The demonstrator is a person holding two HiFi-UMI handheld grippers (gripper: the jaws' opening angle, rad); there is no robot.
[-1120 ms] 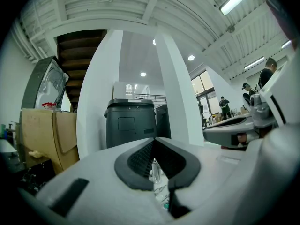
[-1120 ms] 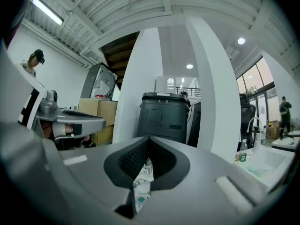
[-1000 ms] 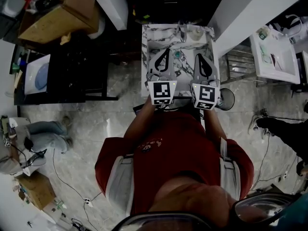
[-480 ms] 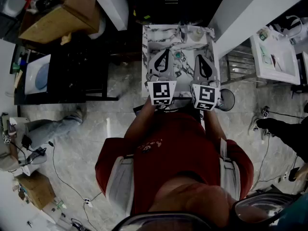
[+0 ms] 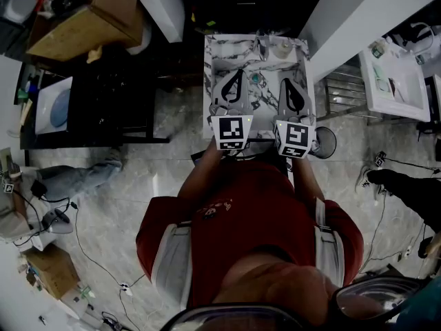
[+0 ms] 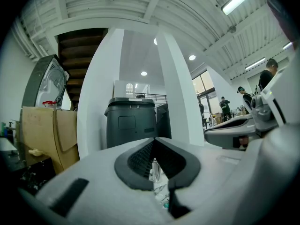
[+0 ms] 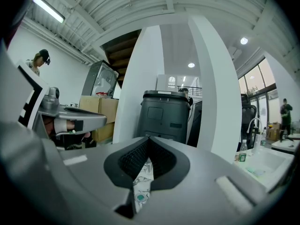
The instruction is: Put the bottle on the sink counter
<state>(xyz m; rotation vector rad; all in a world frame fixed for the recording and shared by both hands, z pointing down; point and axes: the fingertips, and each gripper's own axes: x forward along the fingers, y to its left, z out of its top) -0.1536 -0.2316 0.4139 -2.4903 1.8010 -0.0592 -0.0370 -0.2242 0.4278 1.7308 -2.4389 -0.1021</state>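
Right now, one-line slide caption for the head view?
A red-shirted person holds the left gripper and right gripper, both shut and empty, side by side over a marble-patterned sink.

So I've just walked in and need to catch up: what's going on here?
A person in a red shirt holds a gripper in each hand, side by side and level above a marbled sink. The left gripper and right gripper are both shut with nothing between their jaws. No bottle is being held at this moment.

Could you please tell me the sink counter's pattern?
Sink counter: white marble, dark veins; head view.
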